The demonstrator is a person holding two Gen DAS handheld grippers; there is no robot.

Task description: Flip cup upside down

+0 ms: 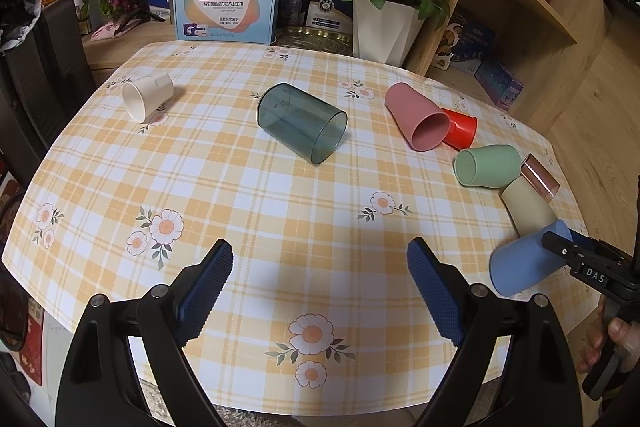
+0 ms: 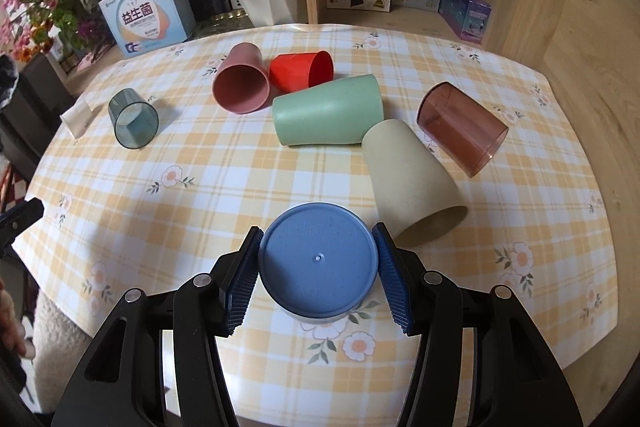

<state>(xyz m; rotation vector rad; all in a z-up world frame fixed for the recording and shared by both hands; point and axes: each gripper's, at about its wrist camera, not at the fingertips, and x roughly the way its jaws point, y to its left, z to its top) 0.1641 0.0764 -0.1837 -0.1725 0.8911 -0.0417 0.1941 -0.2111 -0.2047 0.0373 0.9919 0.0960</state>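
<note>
Our left gripper (image 1: 320,291) hangs wide open and empty over the table's (image 1: 280,187) near edge, out of the way. Cups lie tipped across the far side: white cup (image 1: 146,98), grey cup (image 1: 301,123), pink cup (image 1: 416,122), green cup (image 1: 486,165). Near the near right edge, our right gripper (image 2: 318,267) clamps the blue cup (image 2: 318,263) by its sides, base towards us, apparently so we can set it rim-down.
</note>
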